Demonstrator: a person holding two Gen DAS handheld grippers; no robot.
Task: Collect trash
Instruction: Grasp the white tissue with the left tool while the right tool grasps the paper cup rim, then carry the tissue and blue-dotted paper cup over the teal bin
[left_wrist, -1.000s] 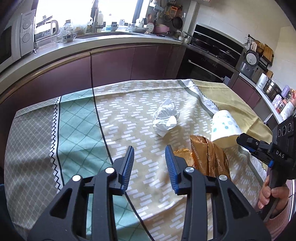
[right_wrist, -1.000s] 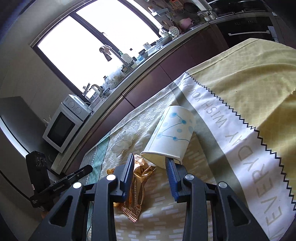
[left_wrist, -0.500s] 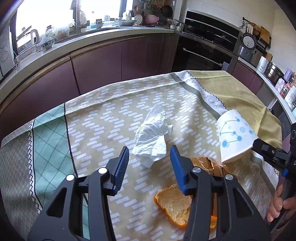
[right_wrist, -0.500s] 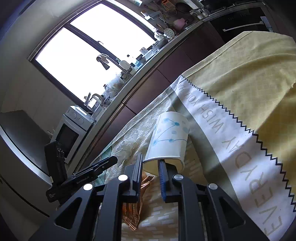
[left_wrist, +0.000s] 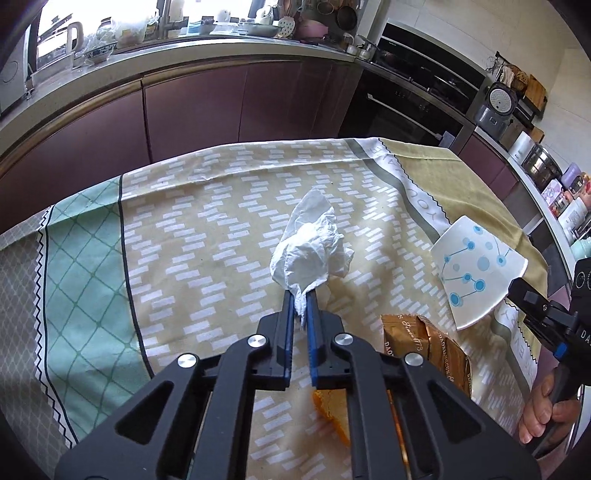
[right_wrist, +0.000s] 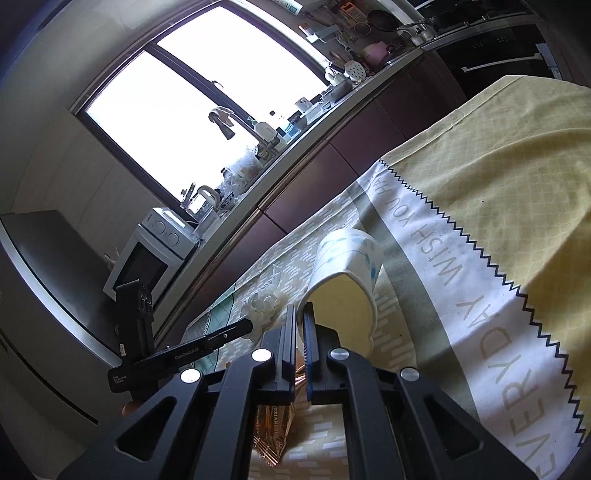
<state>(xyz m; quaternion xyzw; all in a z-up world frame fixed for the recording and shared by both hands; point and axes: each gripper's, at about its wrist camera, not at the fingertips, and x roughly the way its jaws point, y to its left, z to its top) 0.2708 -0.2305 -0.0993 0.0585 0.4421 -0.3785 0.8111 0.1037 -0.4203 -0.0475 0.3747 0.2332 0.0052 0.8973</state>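
A crumpled white tissue lies mid-table on the patterned cloth. My left gripper is closing down on it, and its blue pads pinch the near fold. A white paper cup with blue dots hangs tilted at the right, with my right gripper on its rim. In the right wrist view that gripper is shut on the rim of the cup. Beyond it are the tissue and the left gripper. A golden wrapper and an orange-crusted bread piece lie under the left fingers.
The table's far edge faces dark purple cabinets and a crowded counter with a kettle. An oven and a rice cooker stand at the right. A hand grips the right handle. The microwave sits at the left.
My left gripper moved forward over the table to the tissue and closed on it. My right gripper closed on the cup's rim, and the cup now stands more tilted.
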